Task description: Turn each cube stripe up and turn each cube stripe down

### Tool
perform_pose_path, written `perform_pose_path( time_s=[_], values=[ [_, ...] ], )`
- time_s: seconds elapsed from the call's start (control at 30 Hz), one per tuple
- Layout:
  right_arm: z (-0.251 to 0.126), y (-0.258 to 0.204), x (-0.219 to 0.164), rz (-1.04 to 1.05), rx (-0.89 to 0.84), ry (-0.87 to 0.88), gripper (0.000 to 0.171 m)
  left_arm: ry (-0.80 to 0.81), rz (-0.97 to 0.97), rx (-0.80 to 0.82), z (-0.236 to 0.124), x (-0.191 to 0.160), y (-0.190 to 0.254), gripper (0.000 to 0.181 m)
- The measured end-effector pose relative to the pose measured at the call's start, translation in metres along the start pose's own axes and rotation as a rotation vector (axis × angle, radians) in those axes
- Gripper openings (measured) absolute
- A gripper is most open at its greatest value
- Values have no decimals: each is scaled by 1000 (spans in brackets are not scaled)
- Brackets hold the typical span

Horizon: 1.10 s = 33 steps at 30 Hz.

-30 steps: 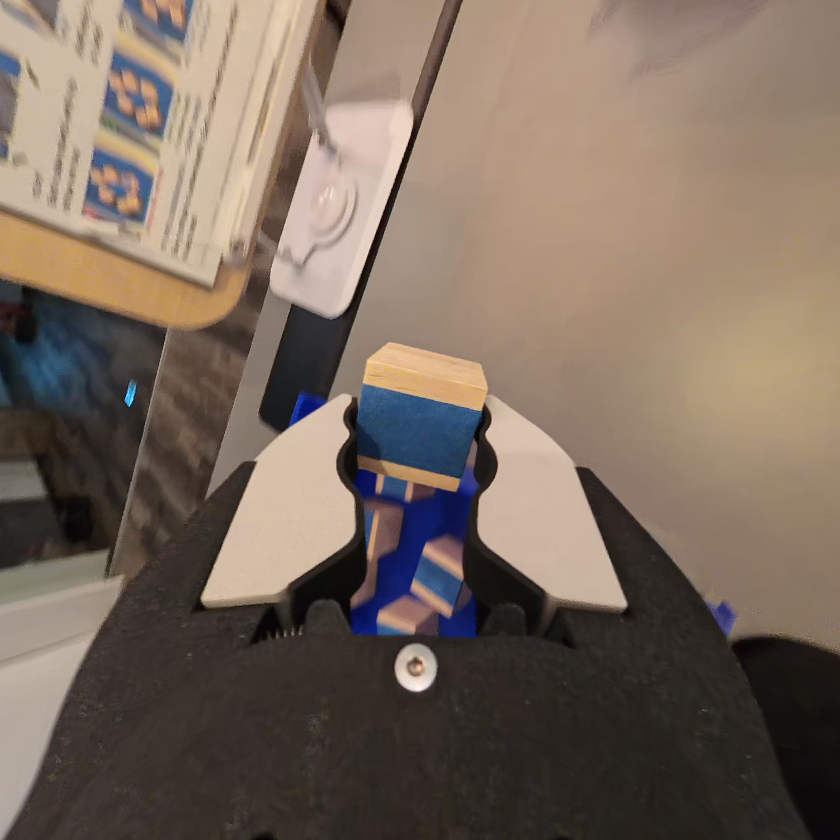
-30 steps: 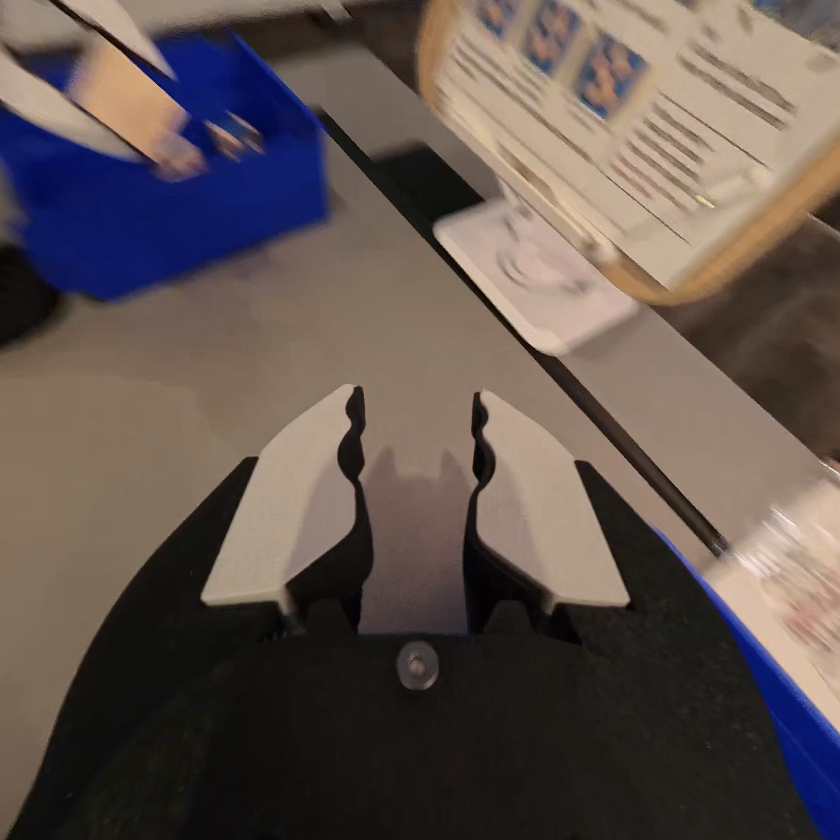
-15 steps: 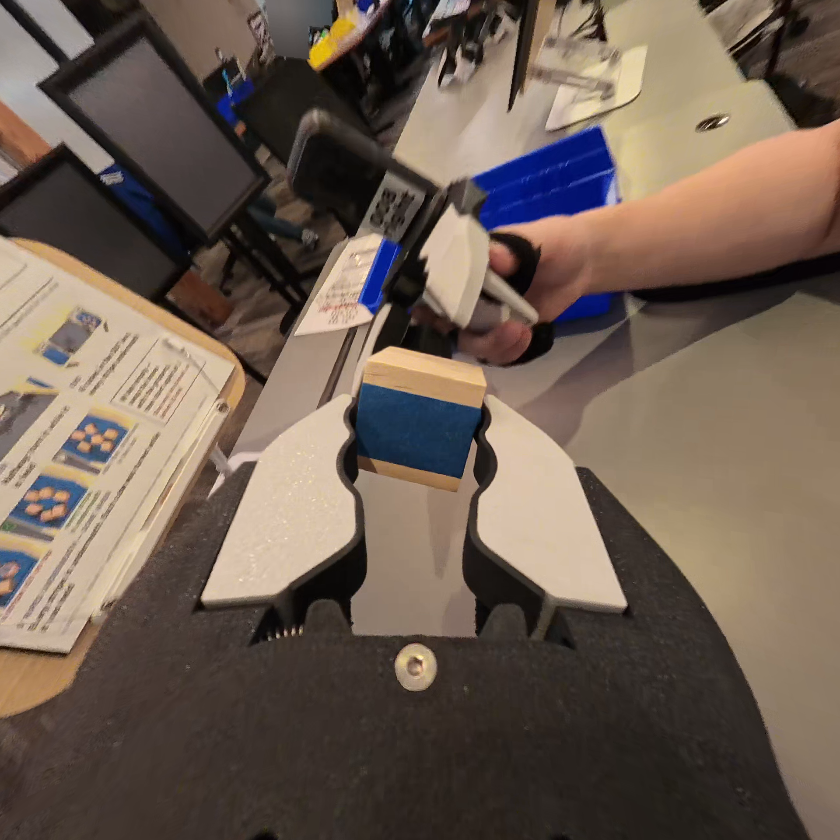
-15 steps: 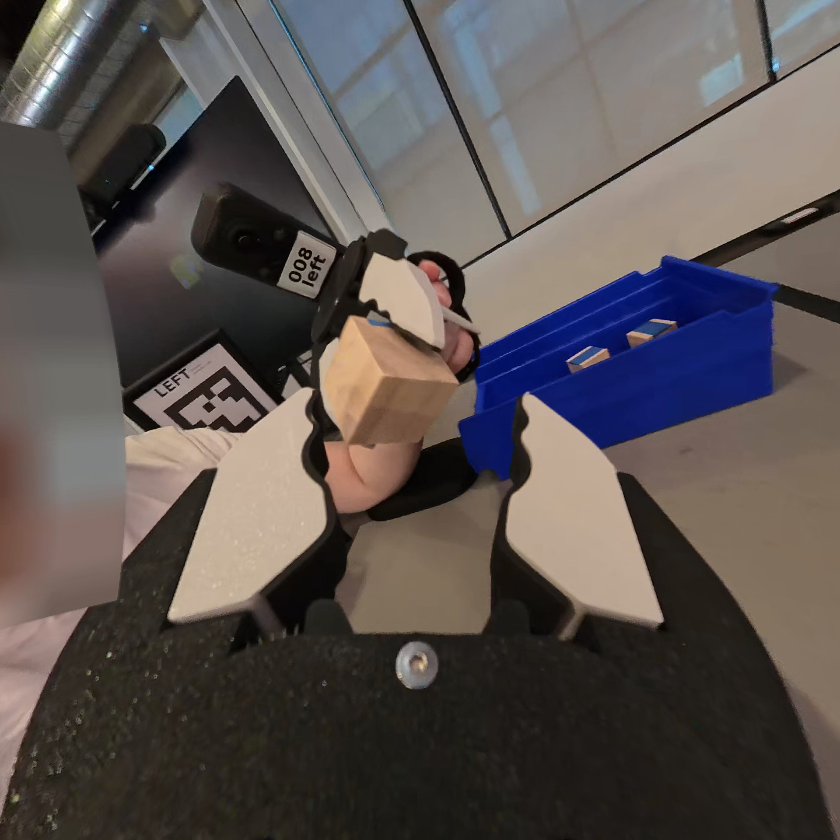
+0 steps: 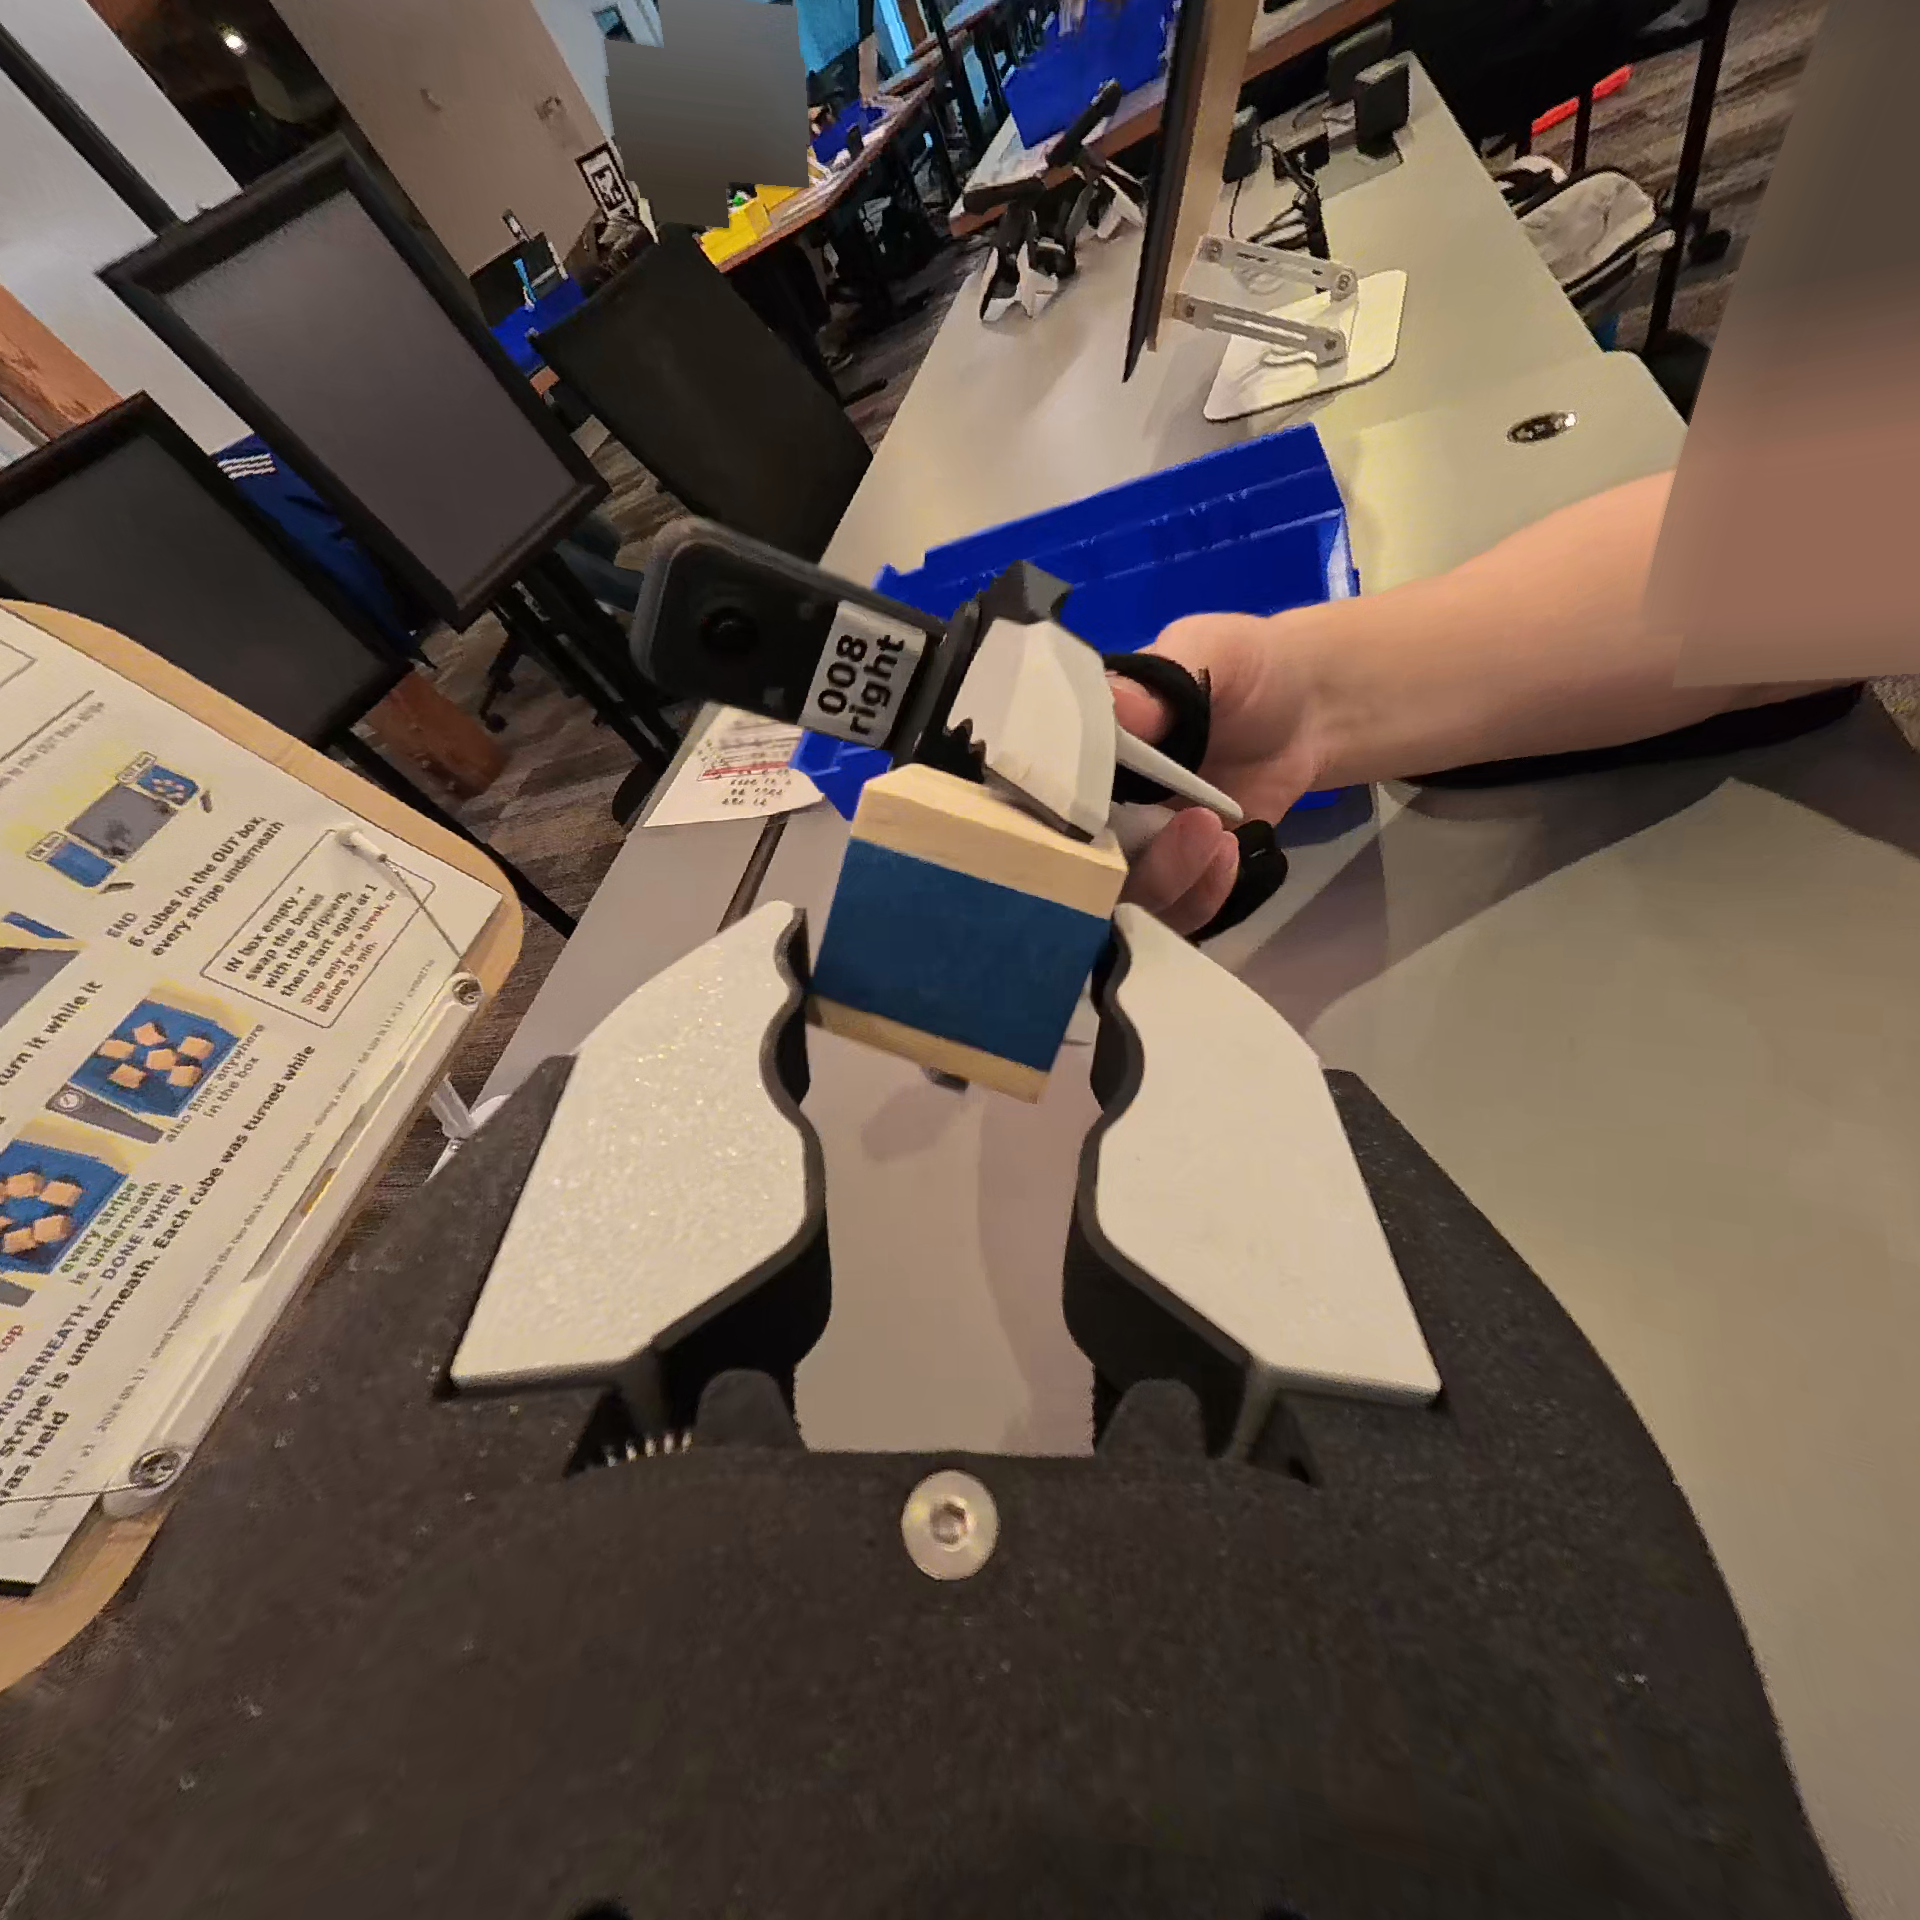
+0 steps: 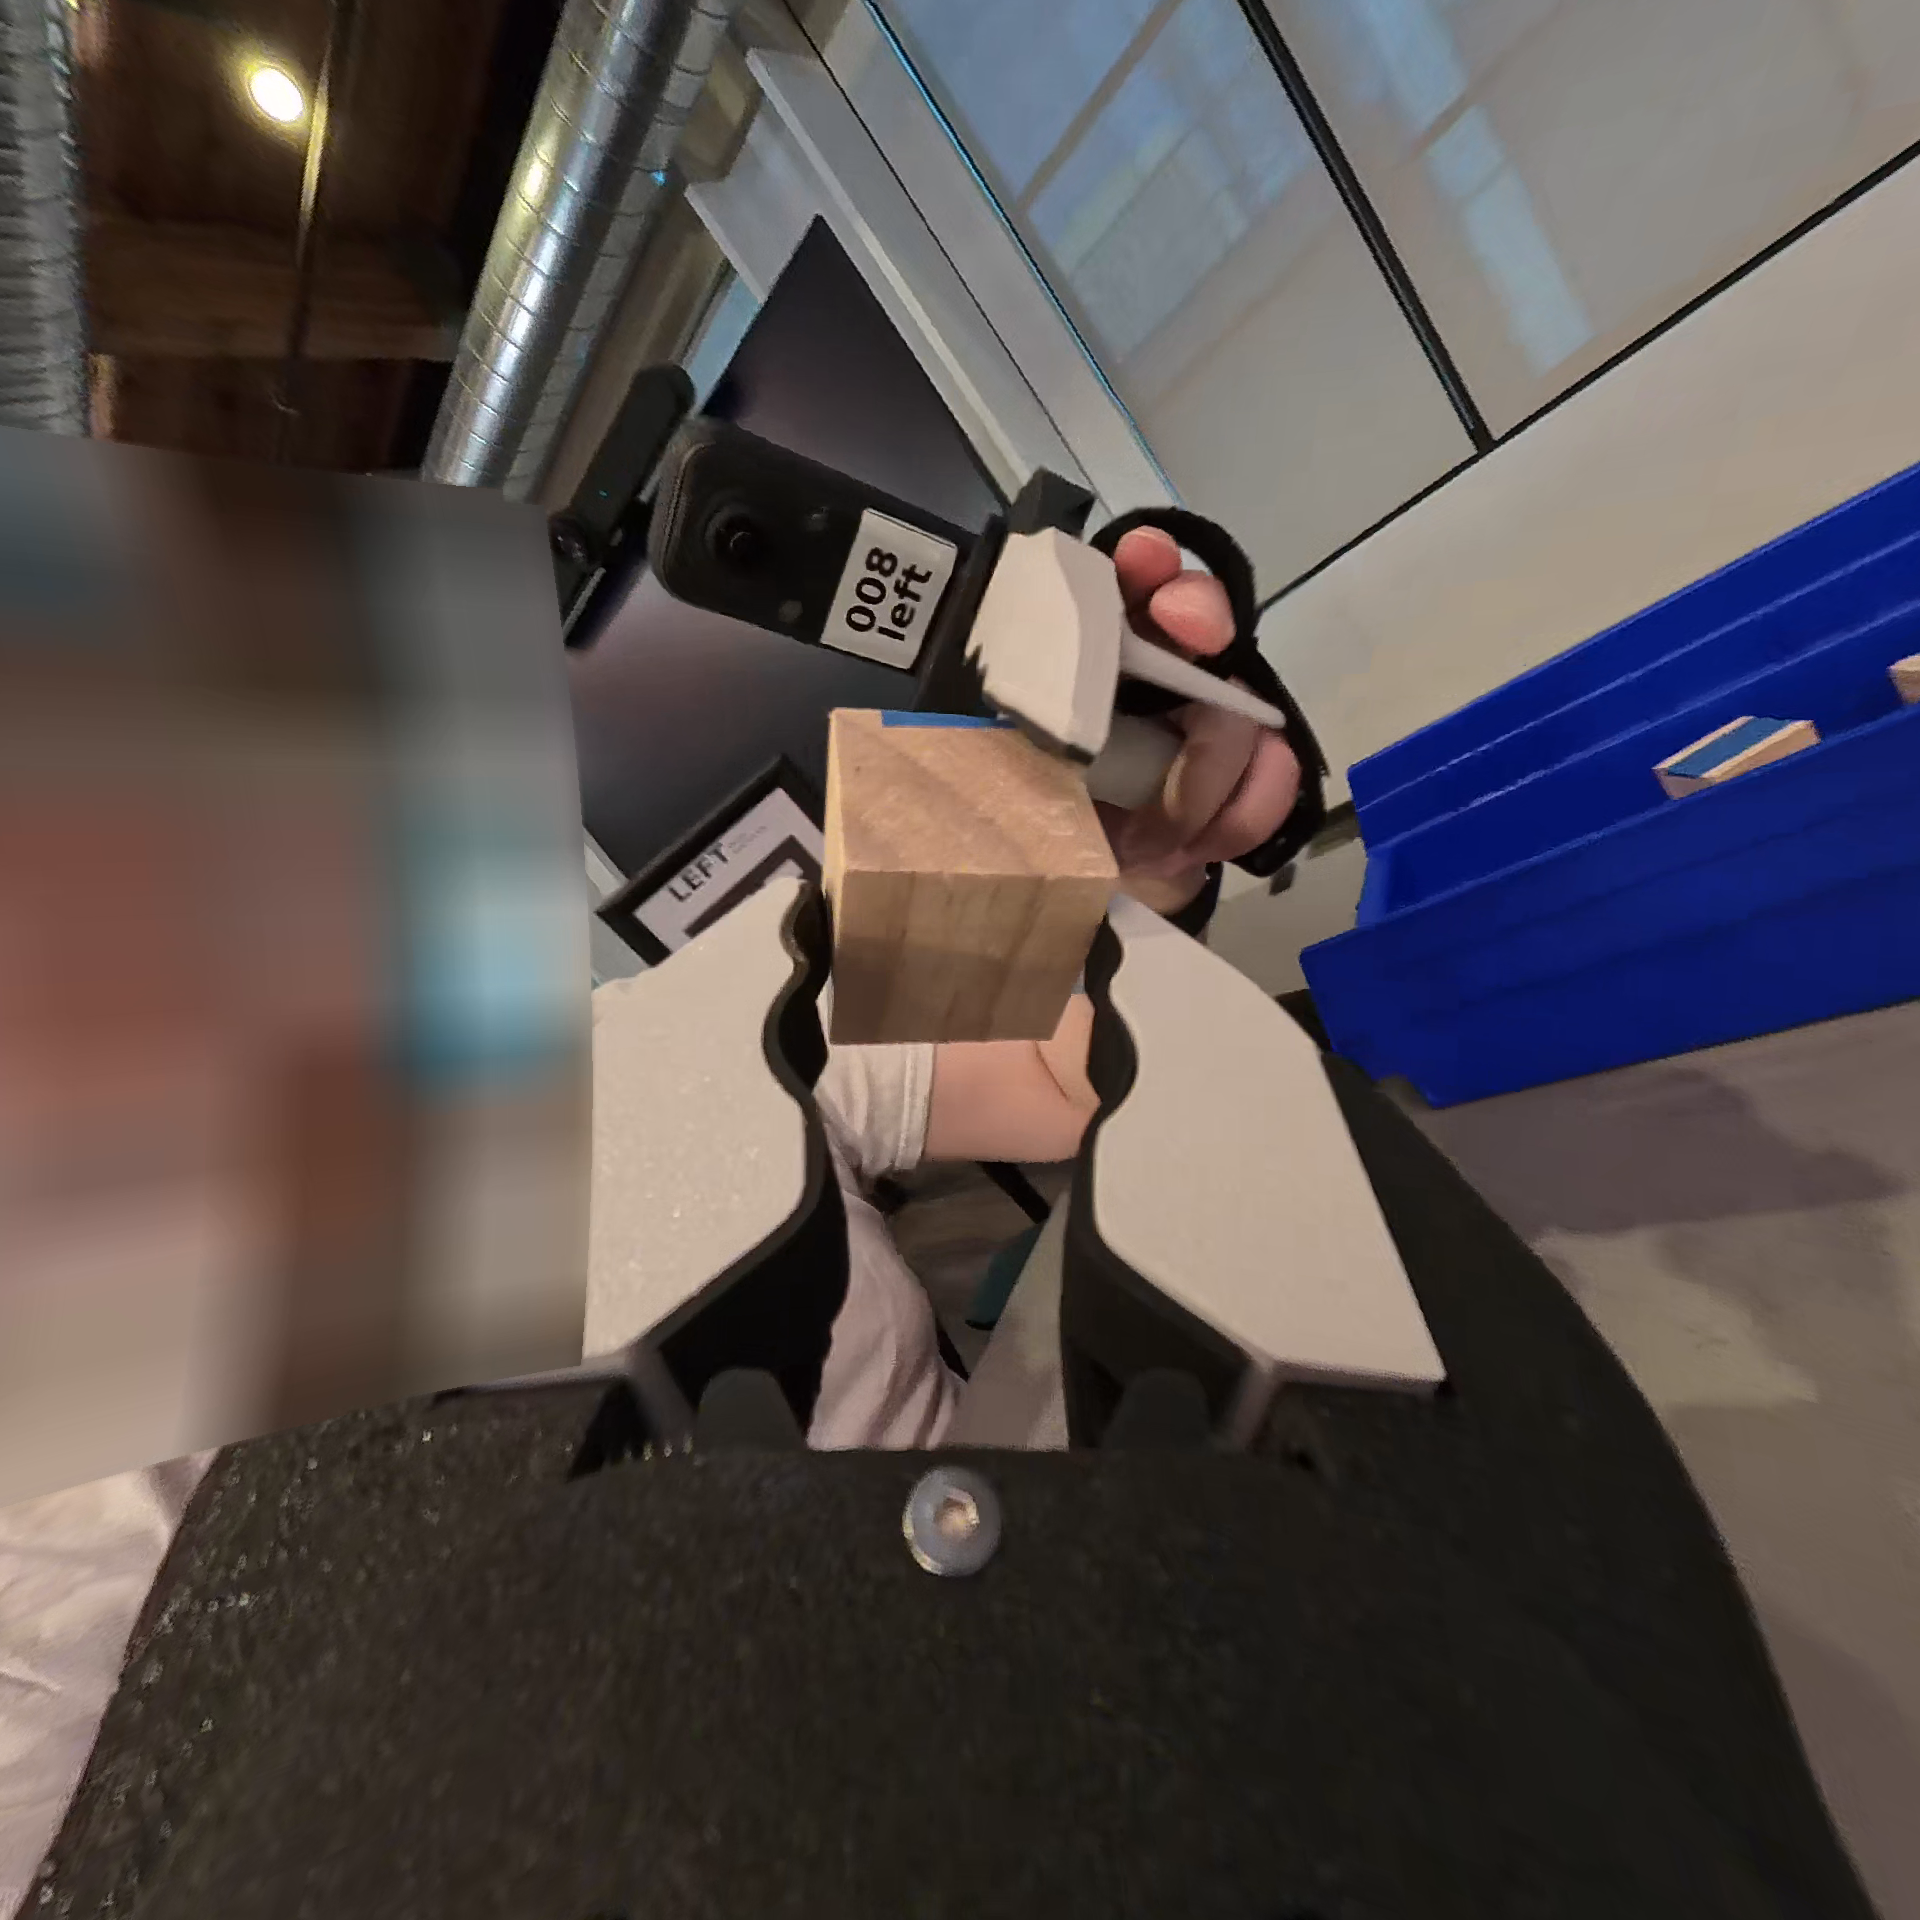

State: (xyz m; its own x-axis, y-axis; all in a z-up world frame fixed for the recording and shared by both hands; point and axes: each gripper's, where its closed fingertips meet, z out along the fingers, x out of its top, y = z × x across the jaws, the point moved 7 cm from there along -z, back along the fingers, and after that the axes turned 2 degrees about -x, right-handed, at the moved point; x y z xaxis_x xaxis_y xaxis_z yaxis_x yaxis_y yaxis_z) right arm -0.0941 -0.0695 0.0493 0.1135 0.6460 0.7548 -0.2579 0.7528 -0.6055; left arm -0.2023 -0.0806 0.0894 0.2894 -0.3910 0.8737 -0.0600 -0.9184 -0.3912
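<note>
Mid-handover: the cube (image 5: pixel 961 951) is pinched at both the left tool (image 5: pixel 951 971) and right tool (image 6: pixel 956 951) tips; next, one must let go.

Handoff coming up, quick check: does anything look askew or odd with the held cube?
The wooden cube with a blue stripe sits slightly tilted between both grippers, left gripper and right gripper. Nothing is damaged or dropped.
</note>
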Motion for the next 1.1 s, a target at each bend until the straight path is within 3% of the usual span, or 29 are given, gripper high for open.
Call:
perform_pose_path(
  time_s=[0.03, 0.13, 0.2, 0.27, 0.37, 0.43, 0.47, 0.6, 0.7, 0.93, 1.1],
  values=[
    [-3, -5, 4, -23, -23, -10, 47, 11, -11, 7, -2, 2, -1, 52],
    [-22, -31, 26, -121, -117, -7, 47, 46, -50, 23, -14, 7, -7, 52],
    [-49, -52, 44, -214, -280, -9, 47, 59, -76, 31, -24, 10, -10, 52],
    [-90, -70, 59, -312, -557, -28, 47, 51, -83, 52, -32, 11, -14, 52],
    [-174, -81, 67, -368, -1188, -82, 48, 12, -77, 93, -39, 10, -18, 52],
    [-229, -84, 60, -285, -1538, -160, 48, -4, -80, 94, -41, 9, -19, 51],
    [-252, -82, 52, -196, -1621, -200, 48, -12, -85, 97, -41, 8, -19, 51],
    [-325, -57, 18, 166, -1839, -285, 48, -46, -102, 94, -38, 4, -19, 51],
    [-353, -36, -3, 364, -1959, -391, 48, -84, -108, 88, -34, 0, -19, 51],
    [-370, -8, -32, 611, -2060, -596, 48, -136, -103, 55, -29, -4, -15, 51],
    [-375, 1, -35, 615, -2081, -611, 48, -147, -107, 38, -30, -5, -14, 50]
  ],
)
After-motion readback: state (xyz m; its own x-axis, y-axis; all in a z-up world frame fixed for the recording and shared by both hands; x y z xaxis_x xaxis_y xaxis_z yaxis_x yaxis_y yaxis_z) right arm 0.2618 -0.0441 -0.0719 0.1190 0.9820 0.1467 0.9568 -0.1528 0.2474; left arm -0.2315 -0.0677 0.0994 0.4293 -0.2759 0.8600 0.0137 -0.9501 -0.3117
